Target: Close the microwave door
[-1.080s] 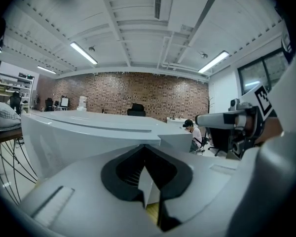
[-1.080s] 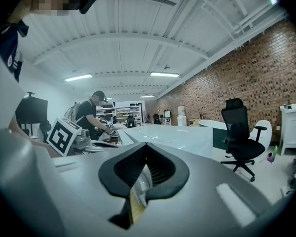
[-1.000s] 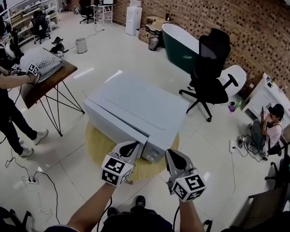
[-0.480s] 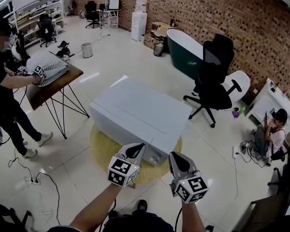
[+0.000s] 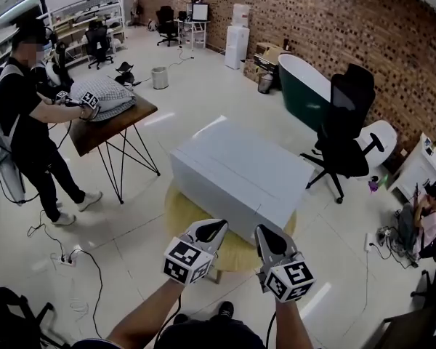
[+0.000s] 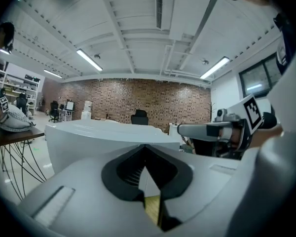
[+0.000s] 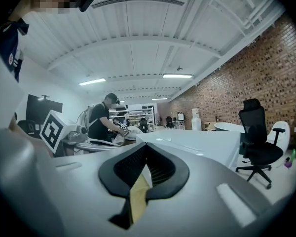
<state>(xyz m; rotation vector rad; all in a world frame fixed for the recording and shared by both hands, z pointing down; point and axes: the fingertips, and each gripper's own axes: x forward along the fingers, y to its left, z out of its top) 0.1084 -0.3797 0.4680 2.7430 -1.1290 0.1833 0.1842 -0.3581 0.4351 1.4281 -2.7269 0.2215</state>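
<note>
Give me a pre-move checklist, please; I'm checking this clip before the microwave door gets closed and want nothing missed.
1. Left gripper empty: ok, fingers together, nothing between them.
2. Right gripper empty: ok, fingers together, nothing held.
3. Microwave ahead of both grippers: ok, right in front.
4. Door open, needing a push: cannot tell; the near face looks flush, no swung-out door shows.
5. Grippers touching the microwave: cannot tell from the head view.
6. Bystander clear: ok, the person stands by the side table, far left.
</note>
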